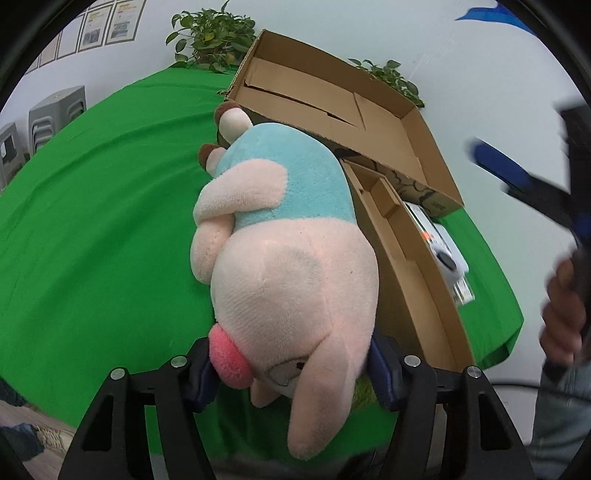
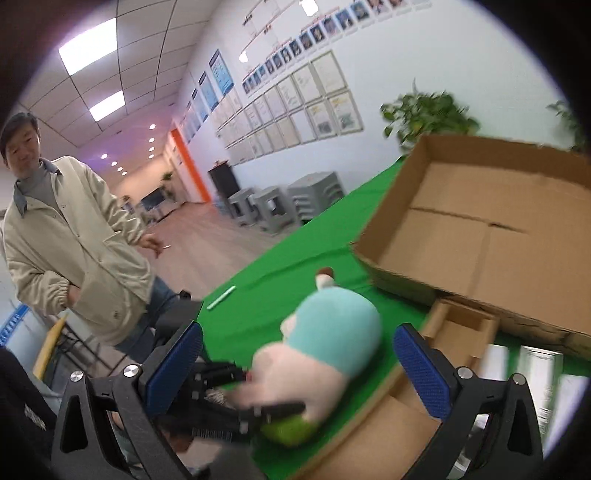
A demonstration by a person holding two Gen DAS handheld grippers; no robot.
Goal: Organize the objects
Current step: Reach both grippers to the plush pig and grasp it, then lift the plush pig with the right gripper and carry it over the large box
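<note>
On a table [image 1: 92, 221] draped in green cloth, before a white wall of framed papers [image 2: 295, 103], lies a plush pig [image 1: 280, 258], pink with a blue body, beside a cardboard box [image 1: 332, 99]. Left gripper [image 1: 291, 373] jaws clamp its head; right gripper [image 2: 299, 365] jaws stand apart.

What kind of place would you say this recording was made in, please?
Probably an office or company hall used for demonstrations: a wall of framed certificates and portrait photos, a panelled ceiling with light panels, and a table under green cloth.
</note>
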